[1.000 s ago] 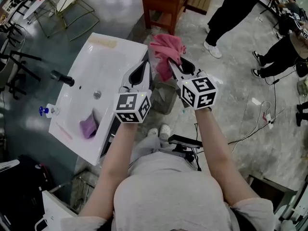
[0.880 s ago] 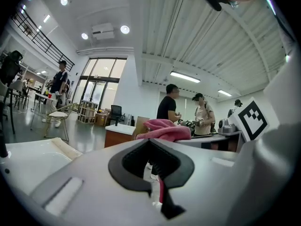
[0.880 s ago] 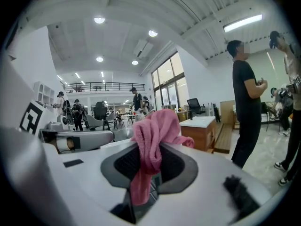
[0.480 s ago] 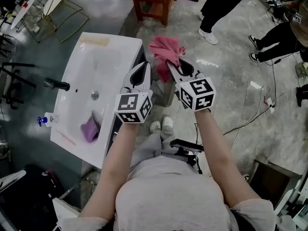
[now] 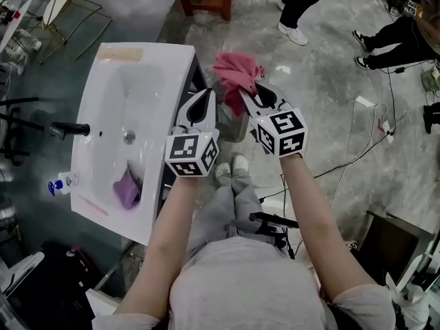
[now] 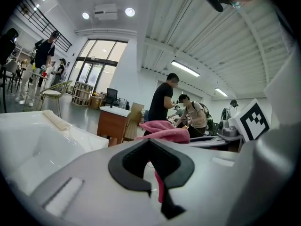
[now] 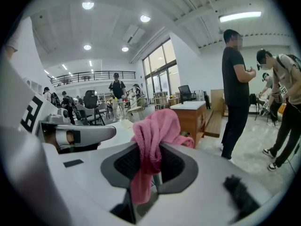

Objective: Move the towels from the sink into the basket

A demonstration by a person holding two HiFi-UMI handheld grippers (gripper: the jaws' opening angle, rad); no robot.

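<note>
Towels sit in two places: nearest you, the purple towel (image 5: 127,184) lies in the sink (image 5: 148,67) toward its near edge, left of your left claw (image 5: 205,95), which is all but closed on nothing. Your right claw (image 5: 246,93) pinches the pink towel (image 5: 237,74), bunched just beyond its tips. The basket (image 5: 232,126) stands against the sink's right edge, below and between both claws, so I judge the drop runs straight down.
</note>
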